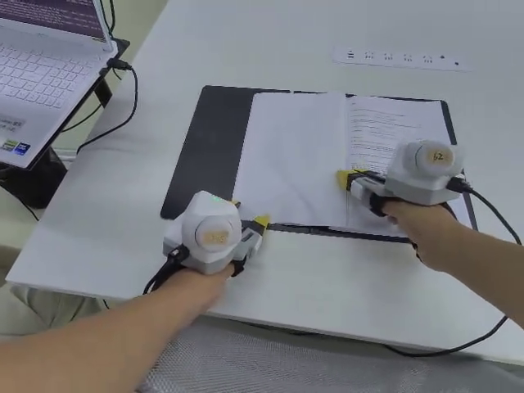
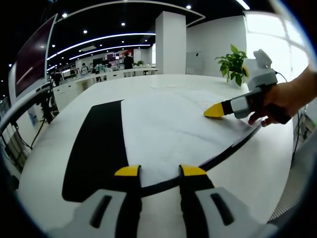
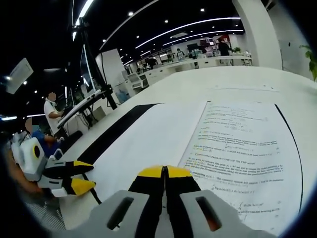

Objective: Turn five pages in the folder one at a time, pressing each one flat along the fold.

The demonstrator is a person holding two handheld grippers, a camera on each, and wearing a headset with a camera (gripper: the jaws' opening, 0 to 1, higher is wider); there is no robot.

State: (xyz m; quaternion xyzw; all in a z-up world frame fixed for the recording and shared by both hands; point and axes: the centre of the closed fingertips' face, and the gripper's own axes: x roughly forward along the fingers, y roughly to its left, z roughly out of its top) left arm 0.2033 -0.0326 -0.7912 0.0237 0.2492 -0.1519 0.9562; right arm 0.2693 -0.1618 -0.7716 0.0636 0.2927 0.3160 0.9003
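The left claw (image 1: 252, 225) sits open and empty at the near edge of the folder (image 1: 205, 147), which lies spread on the table (image 1: 327, 286). The right claw (image 1: 348, 178), closed on nothing, is at the fold. A dragging press could crumple the blank page (image 1: 286, 155) or slide the unpinned folder.

Folder (image 1: 205, 147) lies open mid-table (image 1: 327, 278): bare cover at its left, blank page (image 1: 291, 155) left of the fold, printed page (image 1: 393, 123) right of it. Power strip (image 1: 401, 58) behind the folder, well apart. Laptop (image 1: 41, 74) far left, beyond the table edge. Left gripper (image 1: 250, 214) at the folder's near edge, before the blank page. Right gripper (image 1: 348, 178) over the printed page, tips at the fold.
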